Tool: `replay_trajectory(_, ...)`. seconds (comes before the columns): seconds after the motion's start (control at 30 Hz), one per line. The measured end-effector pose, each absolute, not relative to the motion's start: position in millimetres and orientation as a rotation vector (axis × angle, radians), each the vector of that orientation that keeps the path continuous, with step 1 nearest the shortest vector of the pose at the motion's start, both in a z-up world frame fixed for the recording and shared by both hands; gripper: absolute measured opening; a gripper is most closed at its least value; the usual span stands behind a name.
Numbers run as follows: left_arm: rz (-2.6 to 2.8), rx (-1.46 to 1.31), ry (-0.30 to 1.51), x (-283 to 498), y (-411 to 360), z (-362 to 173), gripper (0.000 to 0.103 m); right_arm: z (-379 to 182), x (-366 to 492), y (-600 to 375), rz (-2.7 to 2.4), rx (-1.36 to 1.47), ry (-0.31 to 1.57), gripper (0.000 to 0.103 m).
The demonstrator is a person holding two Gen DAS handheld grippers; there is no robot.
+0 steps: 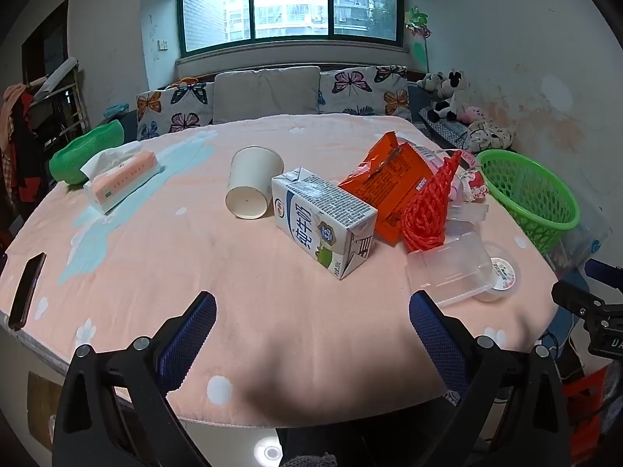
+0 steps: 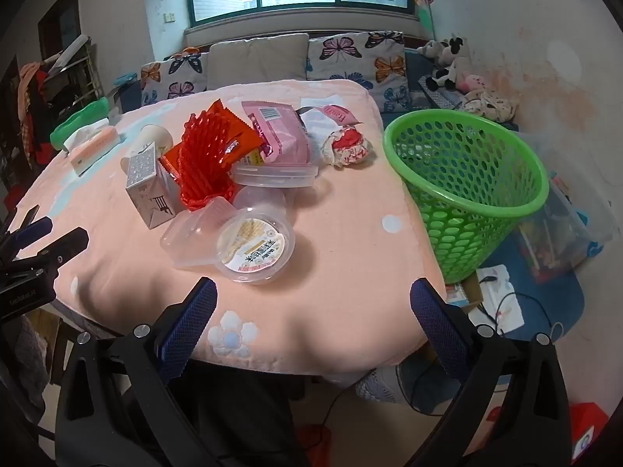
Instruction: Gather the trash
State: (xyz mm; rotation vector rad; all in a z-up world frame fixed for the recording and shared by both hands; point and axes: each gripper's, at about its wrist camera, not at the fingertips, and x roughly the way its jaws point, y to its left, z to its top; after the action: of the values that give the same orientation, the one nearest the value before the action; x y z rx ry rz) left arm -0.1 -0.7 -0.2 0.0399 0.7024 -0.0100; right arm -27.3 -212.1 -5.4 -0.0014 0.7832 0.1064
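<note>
Although the green basket [image 2: 467, 179] stands ready off the table's edge at 3 o'clock in the right wrist view, nothing shows inside it through what can be seen of its mesh wall, so I judge the collecting not yet begun. All the trash lies on the pink cloth [image 1: 233, 311] covering the table.

From the left wrist view, a paper cup [image 1: 253, 183] lies on its side at about 12 o'clock from the left gripper [image 1: 311, 315], and a milk carton [image 1: 323, 222] lies tipped just beside it, toward 1 o'clock. Past the carton sit an orange wrapper [image 1: 385, 186] and a red net bag [image 1: 428, 210], the 2 touching.

From the right wrist view, a clear tub with a printed lid [image 2: 255, 249] lies closest, at 11 o'clock from the right gripper [image 2: 313, 307], with a clear lid [image 2: 194, 237] against it. Farther back at 12 o'clock are a pink packet [image 2: 280, 136] resting on a clear container [image 2: 274, 175], and a crumpled red and white wrapper [image 2: 346, 148].

Both grippers hover over the near edge, fingers spread wide with nothing between them.

A tissue pack [image 1: 120, 179] at 10 o'clock and a phone [image 1: 27, 292] at 9 o'clock in the left view look like keepers, not trash. Every item is left to do.
</note>
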Motion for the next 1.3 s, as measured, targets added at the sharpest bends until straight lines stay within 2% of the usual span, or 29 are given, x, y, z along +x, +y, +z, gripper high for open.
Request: replay_trajectory(1.3, -0.011, 0.012, 0.729, 10.1, 2.0, -7.1, 0.096, -11.2, -18.0, -206.1, 0.126, -0.005, 0.795, 0.098)
